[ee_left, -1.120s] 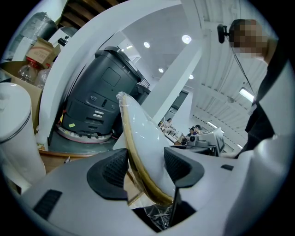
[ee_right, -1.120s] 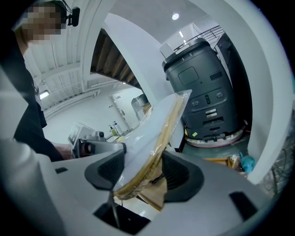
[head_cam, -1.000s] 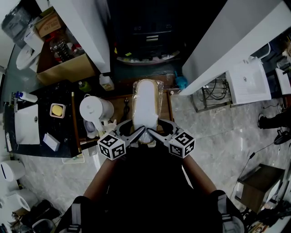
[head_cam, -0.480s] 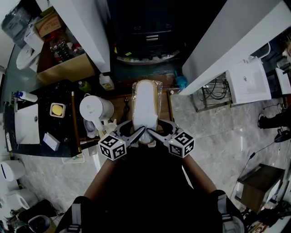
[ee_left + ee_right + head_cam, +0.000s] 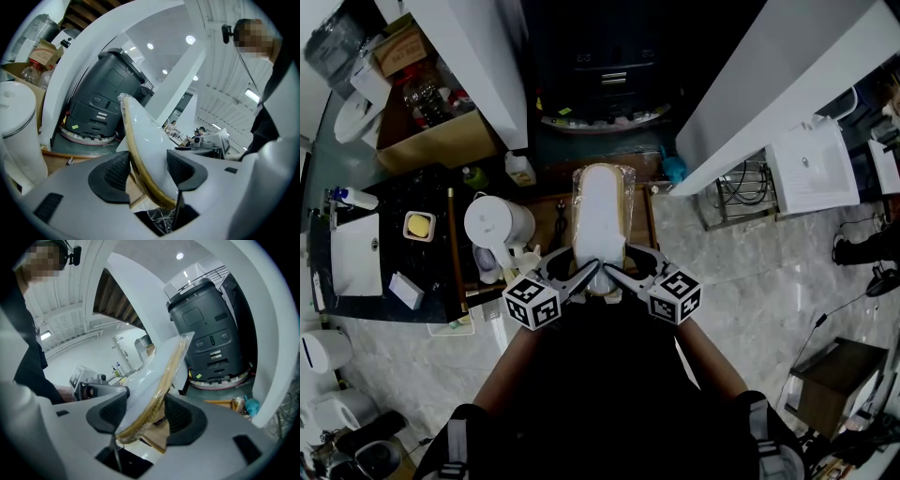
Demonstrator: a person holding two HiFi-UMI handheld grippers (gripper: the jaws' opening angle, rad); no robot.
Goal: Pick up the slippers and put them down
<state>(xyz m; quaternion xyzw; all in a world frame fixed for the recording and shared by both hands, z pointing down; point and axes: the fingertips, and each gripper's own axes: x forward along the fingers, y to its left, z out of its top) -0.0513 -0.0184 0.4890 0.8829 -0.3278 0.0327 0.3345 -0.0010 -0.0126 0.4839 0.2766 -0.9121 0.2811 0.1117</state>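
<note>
Your left gripper [image 5: 584, 274] and right gripper [image 5: 620, 274] each pinch the near end of the plastic-wrapped slippers [image 5: 602, 211], with the jaws closed partway onto its edge. The pack points away from you above a wooden stand [image 5: 546, 223], apparently held clear of it.

The slippers [image 5: 600, 211] sit between the jaws of my left gripper [image 5: 584, 274] and my right gripper [image 5: 617, 274], both gripping the near end. They reach forward over the desk [image 5: 546, 217]. A kettle [image 5: 495, 225] stands left of my left jaws, and a bottle [image 5: 519, 170] further ahead-left. A machine [image 5: 600, 56] stands beyond the slippers' far end.
</note>
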